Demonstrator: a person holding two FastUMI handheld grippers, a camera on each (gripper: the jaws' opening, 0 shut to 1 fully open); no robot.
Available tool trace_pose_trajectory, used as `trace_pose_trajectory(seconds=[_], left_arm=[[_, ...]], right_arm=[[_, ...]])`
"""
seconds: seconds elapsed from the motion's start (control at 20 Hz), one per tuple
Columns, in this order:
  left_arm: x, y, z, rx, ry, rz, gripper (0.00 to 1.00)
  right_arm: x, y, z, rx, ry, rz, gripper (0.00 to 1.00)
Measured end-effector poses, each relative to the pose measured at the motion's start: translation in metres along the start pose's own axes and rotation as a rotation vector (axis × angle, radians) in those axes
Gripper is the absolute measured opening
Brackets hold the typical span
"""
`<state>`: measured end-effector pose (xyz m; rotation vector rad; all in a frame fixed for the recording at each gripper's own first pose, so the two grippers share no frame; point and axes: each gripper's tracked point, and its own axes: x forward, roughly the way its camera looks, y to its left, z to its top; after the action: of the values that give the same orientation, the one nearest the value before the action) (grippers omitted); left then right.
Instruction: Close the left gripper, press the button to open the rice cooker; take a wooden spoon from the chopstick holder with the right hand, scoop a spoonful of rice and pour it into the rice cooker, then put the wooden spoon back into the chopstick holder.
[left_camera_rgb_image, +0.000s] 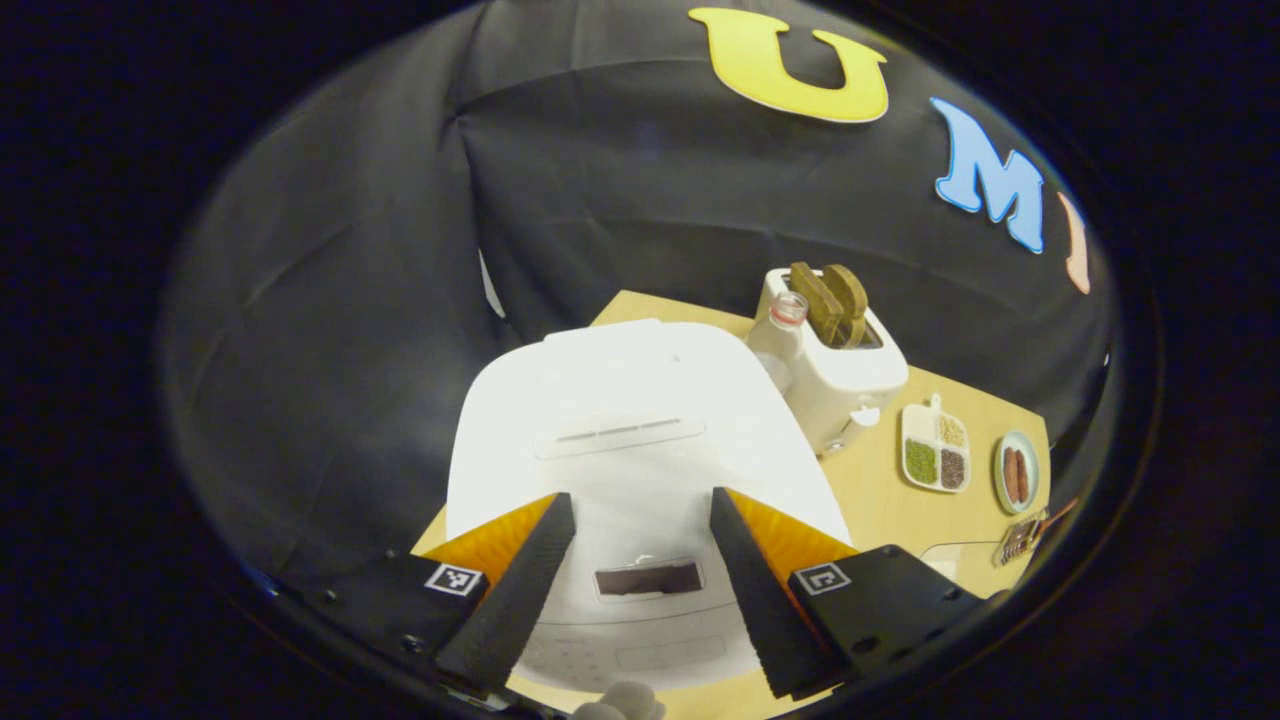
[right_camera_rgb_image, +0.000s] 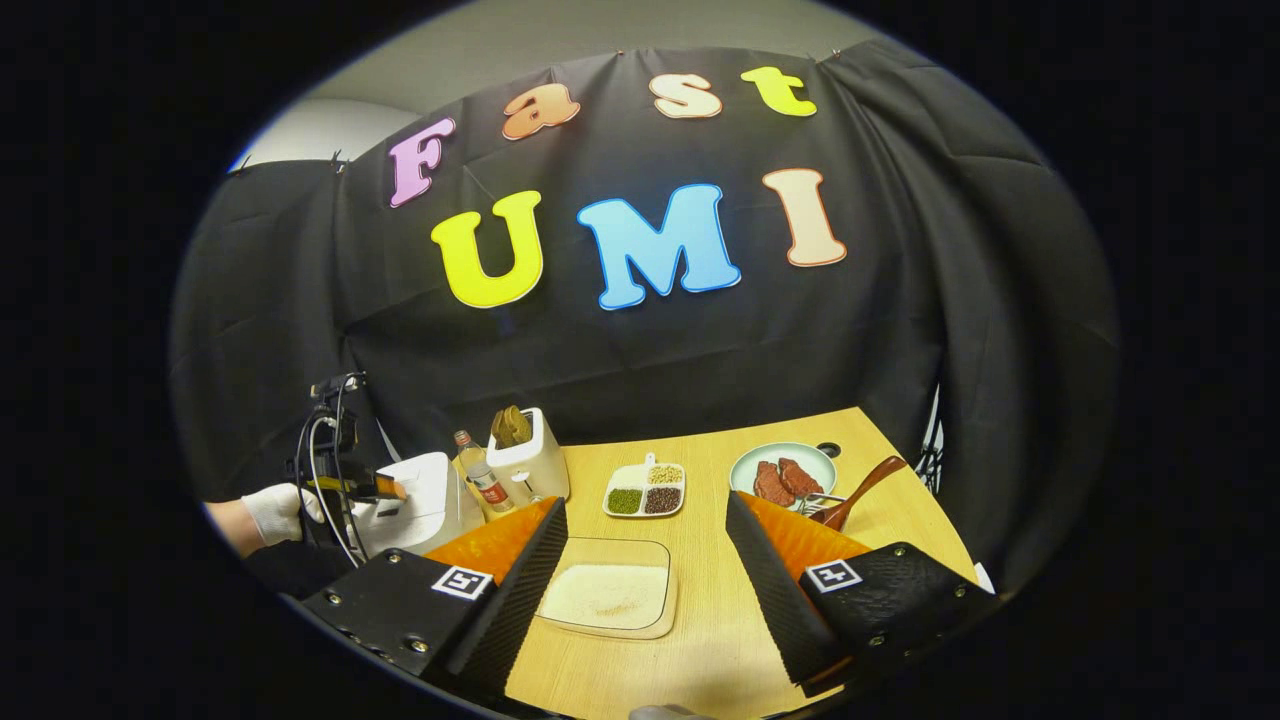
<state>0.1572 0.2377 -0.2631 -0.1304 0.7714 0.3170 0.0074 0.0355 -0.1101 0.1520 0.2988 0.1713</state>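
Note:
The white rice cooker (left_camera_rgb_image: 640, 450) stands with its lid down, and its front panel lies between my fingers in the left gripper view. My left gripper (left_camera_rgb_image: 640, 495) is open, hovering above the cooker's front. A gloved hand (right_camera_rgb_image: 275, 510) holds that gripper (right_camera_rgb_image: 365, 488) over the cooker (right_camera_rgb_image: 425, 495) at the table's left. My right gripper (right_camera_rgb_image: 647, 502) is open and holds nothing, above a clear tray of rice (right_camera_rgb_image: 608, 597). The wooden spoon (right_camera_rgb_image: 860, 492) leans in the wire chopstick holder (right_camera_rgb_image: 820, 503), to the right beyond my right finger.
A toaster (right_camera_rgb_image: 530, 455) with bread slices and a small bottle (right_camera_rgb_image: 480, 475) stand behind the cooker. A divided dish of grains (right_camera_rgb_image: 645, 490) and a plate of meat (right_camera_rgb_image: 783, 472) sit mid-table. The wooden table (right_camera_rgb_image: 700, 620) ends at the black cloth wall.

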Motion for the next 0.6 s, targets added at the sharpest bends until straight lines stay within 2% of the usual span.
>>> trace_pose_trajectory(seconds=[0.15,0.35,0.55,0.6], left_arm=[[-0.031,0.001,0.045,0.038,-0.176,0.017,0.99],[-0.13,-0.019,0.121,0.071,-0.507,-0.006,0.98],[-0.25,-0.06,0.139,0.128,-0.78,-0.09,0.97],[-0.279,-0.07,0.136,0.129,-0.802,-0.118,0.97]], right_arm=[[-0.003,0.001,0.005,-0.027,-0.016,-0.004,0.98],[-0.005,0.002,0.026,-0.025,-0.073,-0.007,1.0],[-0.014,0.0,0.059,-0.05,-0.168,-0.037,0.98],[-0.016,-0.001,0.065,-0.059,-0.192,-0.046,0.98]])
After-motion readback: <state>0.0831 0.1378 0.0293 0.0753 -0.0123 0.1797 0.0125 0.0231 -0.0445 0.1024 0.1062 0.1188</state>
